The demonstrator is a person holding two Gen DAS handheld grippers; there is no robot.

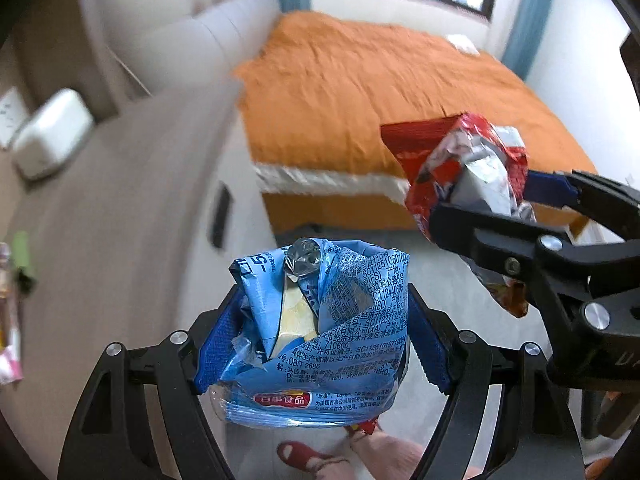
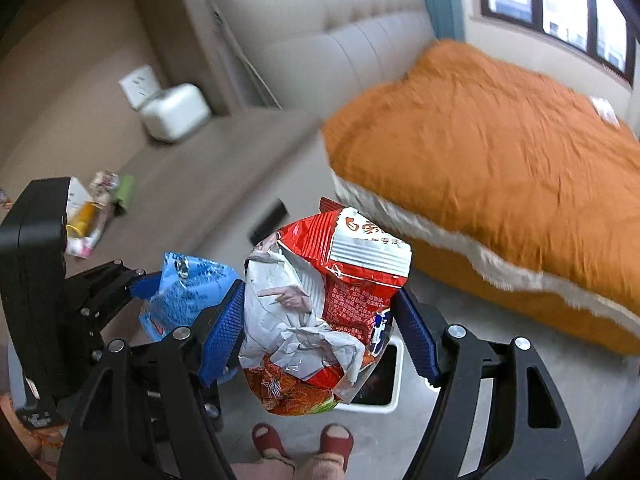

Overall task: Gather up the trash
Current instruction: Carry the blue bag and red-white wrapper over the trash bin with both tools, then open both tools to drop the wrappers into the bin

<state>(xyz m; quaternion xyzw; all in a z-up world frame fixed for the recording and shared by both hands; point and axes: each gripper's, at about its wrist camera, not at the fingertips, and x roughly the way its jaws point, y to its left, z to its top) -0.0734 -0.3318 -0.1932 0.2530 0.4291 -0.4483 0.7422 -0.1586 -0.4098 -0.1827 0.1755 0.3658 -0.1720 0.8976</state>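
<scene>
Two crumpled snack bags were off the counter and in hand. The left tongs pinched a blue chip bag between their blue pads, while the right tongs pinched a red-and-white snack bag. Both bags hung over a white bin on the floor beside the orange bed, just ahead of the holder's red slippers.

Neither bag had yet been dropped, and more litter, seemingly a few small wrappers too blurred to name, lay on the counter near a white box, so the collection looked roughly midway.

The blue bag bore a red "百事食品" badge, "Q/BT 2686", "710600" and rows of SC licence codes. The red bag showed large characters at its white top, only partly legible.
</scene>
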